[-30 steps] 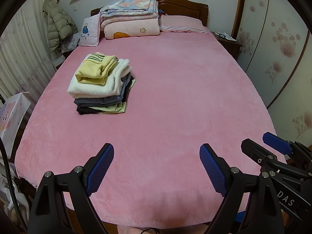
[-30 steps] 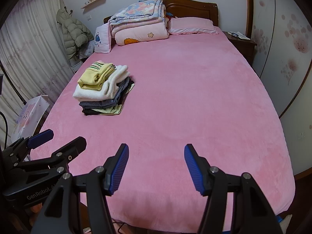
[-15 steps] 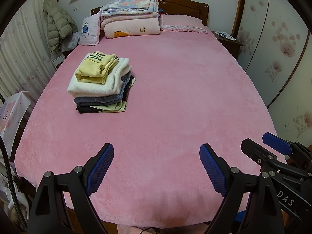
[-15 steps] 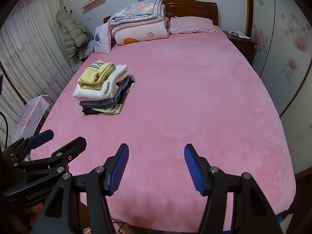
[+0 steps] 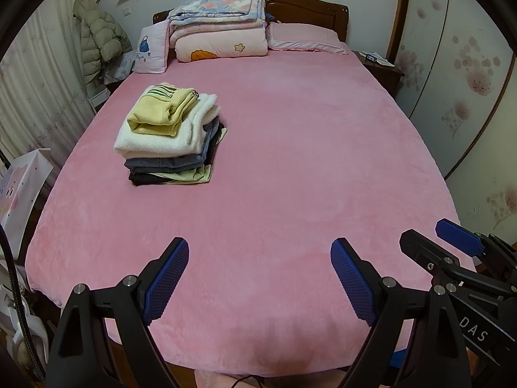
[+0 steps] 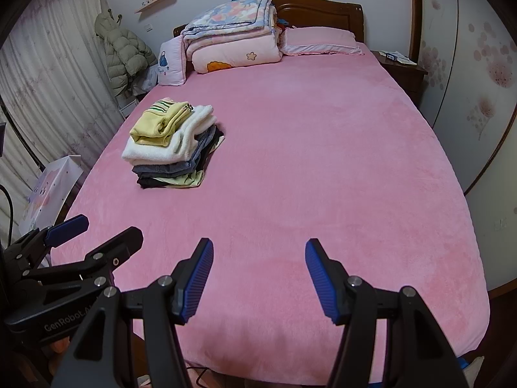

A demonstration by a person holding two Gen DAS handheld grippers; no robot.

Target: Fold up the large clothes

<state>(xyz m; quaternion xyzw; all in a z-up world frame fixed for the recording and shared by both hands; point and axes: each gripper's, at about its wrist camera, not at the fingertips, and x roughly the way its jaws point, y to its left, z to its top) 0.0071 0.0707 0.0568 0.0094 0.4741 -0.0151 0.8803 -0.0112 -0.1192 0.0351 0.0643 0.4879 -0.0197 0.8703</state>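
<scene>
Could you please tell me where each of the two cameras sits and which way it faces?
Left wrist: on the left gripper, at the pink bed's foot facing the headboard; its open blue-padded fingers show, with the right gripper at right.
Right wrist: on the right gripper, same direction; its open fingers show, left gripper at left.
Shared: the bed and the stack of folded clothes.

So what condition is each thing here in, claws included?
left claw: open, empty, above the bed's near edge
right claw: open, empty
stack of clothes: folded, piled on the bed
quilts: folded, stacked by the headboard
puffer jacket: hanging on the wall
</scene>
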